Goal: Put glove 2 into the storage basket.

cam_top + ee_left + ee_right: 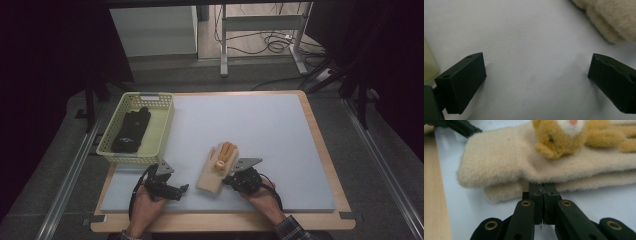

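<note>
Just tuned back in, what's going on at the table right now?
A person works two claws over a grey mat. The right claw is shut, its tips against the edge of a pair of cream fleece gloves with a plush bear on top; whether it pinches any fabric is unclear. The left claw hangs open over bare mat beside them. A pair of black gloves already lies in the yellow basket.

Yellow basket (162,125) w/ black glove (131,131) inside, far-left on grey mat (260,125).
</note>
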The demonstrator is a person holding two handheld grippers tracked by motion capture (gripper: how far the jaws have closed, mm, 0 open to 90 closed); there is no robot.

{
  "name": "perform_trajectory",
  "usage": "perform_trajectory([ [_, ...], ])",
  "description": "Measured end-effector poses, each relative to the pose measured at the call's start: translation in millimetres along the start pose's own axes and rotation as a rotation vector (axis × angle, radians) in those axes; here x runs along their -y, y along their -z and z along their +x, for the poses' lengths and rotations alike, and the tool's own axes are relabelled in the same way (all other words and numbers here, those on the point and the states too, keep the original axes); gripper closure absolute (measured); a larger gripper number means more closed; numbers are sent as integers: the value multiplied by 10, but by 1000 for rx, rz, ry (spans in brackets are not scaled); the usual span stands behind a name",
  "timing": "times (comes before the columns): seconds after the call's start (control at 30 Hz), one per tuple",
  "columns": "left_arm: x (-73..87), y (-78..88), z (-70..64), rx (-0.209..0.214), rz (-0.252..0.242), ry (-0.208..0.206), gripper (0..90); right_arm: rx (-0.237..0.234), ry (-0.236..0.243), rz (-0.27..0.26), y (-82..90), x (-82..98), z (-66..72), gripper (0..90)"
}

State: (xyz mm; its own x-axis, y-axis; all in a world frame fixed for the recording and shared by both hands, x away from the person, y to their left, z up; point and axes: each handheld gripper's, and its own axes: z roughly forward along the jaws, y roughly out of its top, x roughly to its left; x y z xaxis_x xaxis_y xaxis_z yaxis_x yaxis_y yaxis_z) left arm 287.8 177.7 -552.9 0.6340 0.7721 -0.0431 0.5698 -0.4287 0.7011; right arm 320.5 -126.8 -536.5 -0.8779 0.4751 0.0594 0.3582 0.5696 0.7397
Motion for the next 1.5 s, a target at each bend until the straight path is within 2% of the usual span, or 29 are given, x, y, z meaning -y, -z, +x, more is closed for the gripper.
perform_trajectory([
  [0.43, 0, 0, 0, 0, 1, 0, 18, 49, 20, -2, -206, -173, 4, 865],
  [0.73, 0, 0, 0, 0, 1, 0, 18, 47, 11, -5, -296, -247, 34, 848],
  [0.8, 0, 0, 0, 0, 0, 1, 18, 31, 5, -2, -271, -237, 23, 808],
  [0.93, 0, 0, 1, 0, 1, 0, 18, 36, 7, -4, -193, -208, 19, 755],
  [1.03, 0, 0, 1, 0, 1, 0, 18, 85, 21, -2, -54, -169, -22, 700],
  [1.07, 0, 0, 1, 0, 1, 0, 18, 85, 21, -2, -54, -169, -22, 700],
  [1.2, 0, 1, 1, 0, 1, 0, 18, 135, -8, -23, 160, -103, -171, 592],
  [1.23, 0, 0, 1, 0, 1, 0, 18, 135, -8, -23, 160, -103, -171, 592],
  [1.3, 0, 0, 1, 0, 0, 0, 18, 153, -24, -30, 244, -68, -232, 528],
  [1.33, 0, 0, 1, 0, 1, 0, 18, 177, -31, -32, 324, -28, -284, 474],
  [1.37, 0, 0, 1, 0, 1, 0, 18, 177, -31, -32, 324, -28, -284, 474],
  [1.4, 0, 0, 1, 0, 1, 0, 18, 198, -40, -32, 398, 16, -335, 406],
  [1.5, 0, 0, 1, 1, 1, 0, 18, 220, -50, -27, 465, 67, -390, 349],
])
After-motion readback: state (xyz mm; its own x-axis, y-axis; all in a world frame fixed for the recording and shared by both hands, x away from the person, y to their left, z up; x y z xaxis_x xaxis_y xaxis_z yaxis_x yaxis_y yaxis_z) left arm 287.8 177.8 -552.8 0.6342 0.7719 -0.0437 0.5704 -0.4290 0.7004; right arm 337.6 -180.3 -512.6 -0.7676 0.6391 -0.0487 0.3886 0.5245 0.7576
